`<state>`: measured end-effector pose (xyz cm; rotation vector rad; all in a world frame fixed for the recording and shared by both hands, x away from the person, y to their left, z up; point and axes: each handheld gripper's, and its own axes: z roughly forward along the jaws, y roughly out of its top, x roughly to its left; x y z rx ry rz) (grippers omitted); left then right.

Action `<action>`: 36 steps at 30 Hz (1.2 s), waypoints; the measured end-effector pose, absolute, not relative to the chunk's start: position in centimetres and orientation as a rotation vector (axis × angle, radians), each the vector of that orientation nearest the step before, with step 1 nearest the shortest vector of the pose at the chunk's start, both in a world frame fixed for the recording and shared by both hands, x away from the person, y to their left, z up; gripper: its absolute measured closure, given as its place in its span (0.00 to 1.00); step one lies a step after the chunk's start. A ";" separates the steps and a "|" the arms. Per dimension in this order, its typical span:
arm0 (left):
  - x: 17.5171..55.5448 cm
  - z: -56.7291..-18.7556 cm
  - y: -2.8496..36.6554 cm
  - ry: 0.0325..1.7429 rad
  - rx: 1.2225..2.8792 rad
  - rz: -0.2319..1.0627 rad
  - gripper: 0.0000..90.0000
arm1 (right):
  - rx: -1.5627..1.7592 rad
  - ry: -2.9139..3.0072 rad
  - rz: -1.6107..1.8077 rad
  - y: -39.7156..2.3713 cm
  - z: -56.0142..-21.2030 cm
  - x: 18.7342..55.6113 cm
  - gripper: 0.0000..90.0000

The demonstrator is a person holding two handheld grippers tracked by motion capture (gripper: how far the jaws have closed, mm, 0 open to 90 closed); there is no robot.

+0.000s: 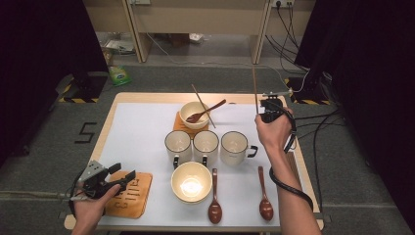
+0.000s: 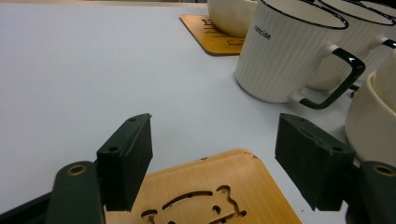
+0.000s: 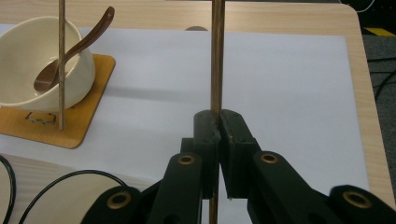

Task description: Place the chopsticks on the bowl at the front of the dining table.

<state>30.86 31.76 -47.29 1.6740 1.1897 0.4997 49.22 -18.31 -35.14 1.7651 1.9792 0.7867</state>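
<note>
The near bowl (image 1: 191, 181) serves as the landmark: well to its left the left gripper (image 1: 119, 175) rests with jaws spread and nothing between them, hanging over the near coaster (image 1: 129, 194), a flat wooden square with cut-out slots that looks light and stiff. Just right of that bowl lie two dark wooden spoons (image 1: 214, 209), side by side but apart. Just behind it stand three ribbed cream mugs (image 1: 206, 145) in a row, close together, handles toward the near edge or the right; they look heavy and breakable and would tip if knocked. Beyond the mugs and to the right, the right gripper (image 3: 218, 122) is clenched on a chopstick (image 3: 216, 56), held roughly upright above the table (image 1: 142, 132). That stick is thin, light, rigid and smooth, so it will likely swivel or slide in the pads unless pinched squarely; the grip sits low on it, leaving a long free end that may swing. Farthest from the near bowl, behind the mugs, the far bowl (image 3: 28, 51) sits on its own coaster (image 3: 88, 112), with a spoon (image 3: 77, 46) and a second chopstick (image 3: 61, 70) leaning in it; their raised ends stand in the way of anything set in there
</note>
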 end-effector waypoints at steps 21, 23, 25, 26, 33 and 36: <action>30.9 -47.3 31.7 1.189 1.674 0.499 0.30 | 1.761 1.984 0.805 -17.4 -35.2 49.7 0.95; 30.9 -47.3 31.7 1.189 1.673 0.499 0.30 | 1.758 1.987 0.807 -17.3 -35.2 49.8 0.95; 30.9 -47.3 31.7 1.189 1.673 0.499 0.30 | 1.749 1.992 0.806 -17.2 -35.2 49.9 0.95; 30.9 -47.3 31.7 1.190 1.673 0.499 0.30 | 1.749 1.992 0.806 -17.2 -35.2 49.9 0.95; 30.9 -47.3 31.8 1.190 1.671 0.499 0.30 | 1.749 1.990 0.811 -16.9 -35.3 50.1 0.95; 30.9 -47.3 31.8 1.191 1.671 0.500 0.30 | 1.749 1.992 0.810 -16.8 -35.2 50.2 0.95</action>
